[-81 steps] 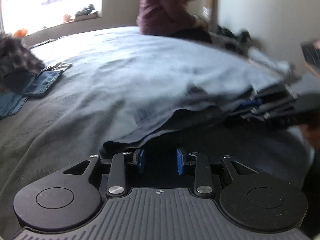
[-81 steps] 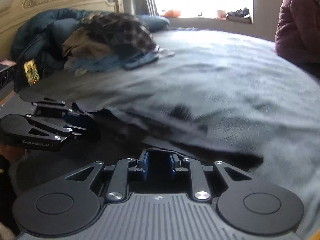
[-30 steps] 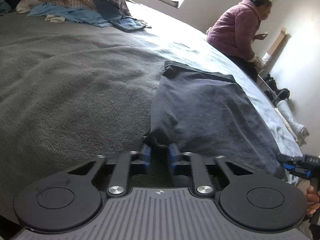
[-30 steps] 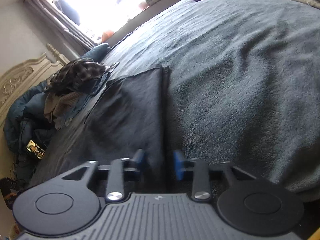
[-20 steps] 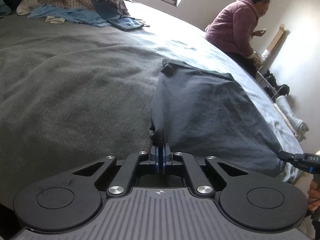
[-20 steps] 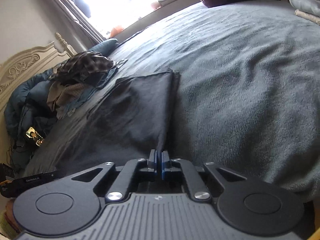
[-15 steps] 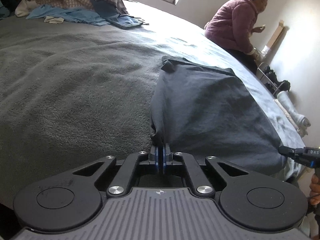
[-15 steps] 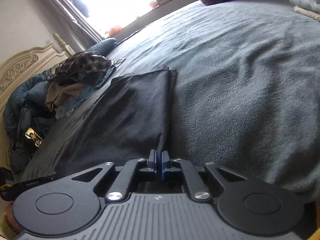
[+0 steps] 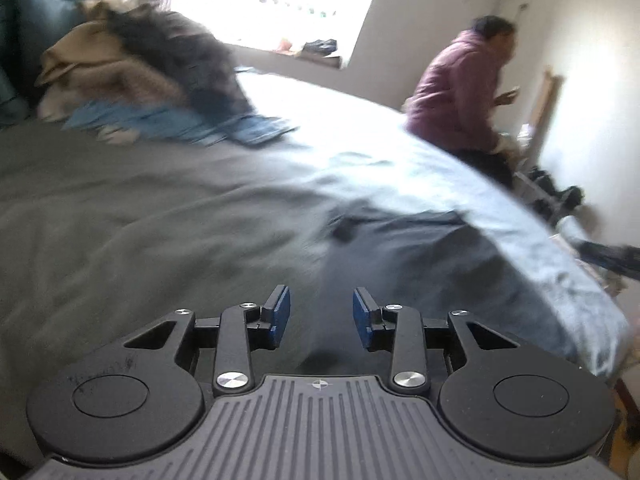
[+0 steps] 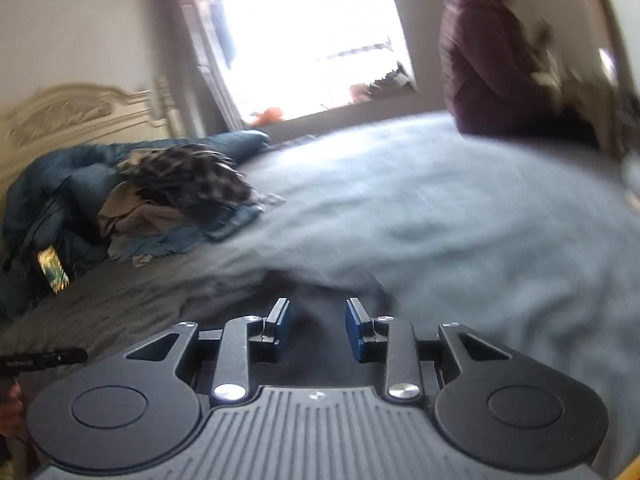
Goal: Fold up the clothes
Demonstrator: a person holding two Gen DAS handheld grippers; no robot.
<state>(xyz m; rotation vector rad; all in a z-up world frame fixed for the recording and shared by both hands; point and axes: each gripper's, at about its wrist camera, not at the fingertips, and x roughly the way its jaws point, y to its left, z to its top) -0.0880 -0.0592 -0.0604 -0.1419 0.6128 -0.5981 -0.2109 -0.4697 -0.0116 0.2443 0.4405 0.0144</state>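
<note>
A dark folded garment lies on the grey bed cover, blurred by motion. My left gripper is open just above its near left edge, with nothing between the blue pads. In the right wrist view the same dark garment shows only as a dark patch right in front of my right gripper, which is open and empty too. The tip of the right gripper pokes in at the right edge of the left wrist view.
A heap of unfolded clothes sits at the head of the bed by the carved headboard. A person in a maroon jacket sits at the far bed edge near the window. The grey cover spreads wide to the right.
Both grippers were shut on the garment's near corners half a second ago; both have now opened, let it go and lifted back. The garment lies on the bed.
</note>
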